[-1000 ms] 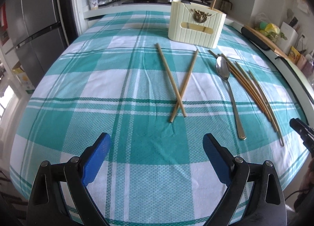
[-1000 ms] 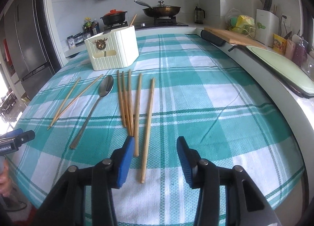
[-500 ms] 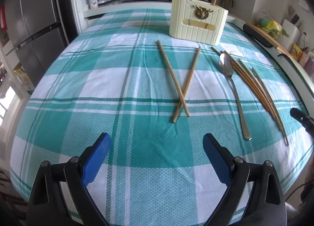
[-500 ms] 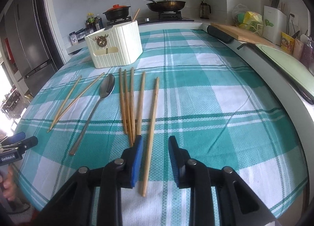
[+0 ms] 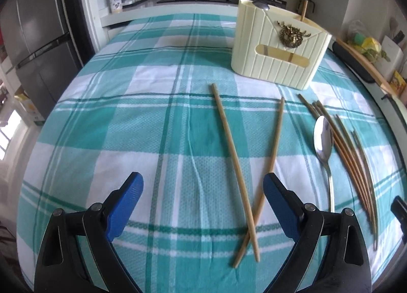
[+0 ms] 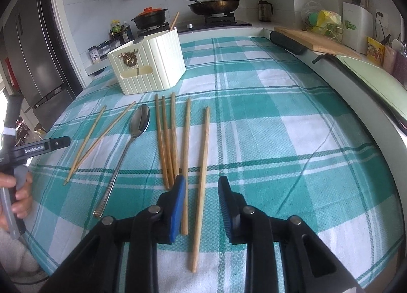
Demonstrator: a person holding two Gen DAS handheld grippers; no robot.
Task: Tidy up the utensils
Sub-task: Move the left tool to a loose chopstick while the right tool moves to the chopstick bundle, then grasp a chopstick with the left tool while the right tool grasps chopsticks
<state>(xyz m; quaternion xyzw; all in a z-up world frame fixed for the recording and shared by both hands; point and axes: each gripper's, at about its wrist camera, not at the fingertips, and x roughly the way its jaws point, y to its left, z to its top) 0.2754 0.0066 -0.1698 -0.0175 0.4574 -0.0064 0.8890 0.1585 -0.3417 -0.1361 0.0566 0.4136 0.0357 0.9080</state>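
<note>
Currently – step: picking-up stage appears to be starting; nothing lifted.
Right gripper (image 6: 201, 186): jaws standing part open, straddling two chopsticks, gripping nothing.
Left gripper (image 5: 203, 186): jaws gaping wide, empty, hovering near the crossed pair (image 5: 250, 173).
Next move: probably closing on the rightmost chopstick (image 6: 201, 178), then carrying it far-left to the cream holder (image 6: 147, 66).
Count: seven chopsticks lying on the cloth (image 6: 279, 114); one spoon (image 6: 127, 150) lying between the groups; one stick and a spoon tip showing in the holder.
</note>
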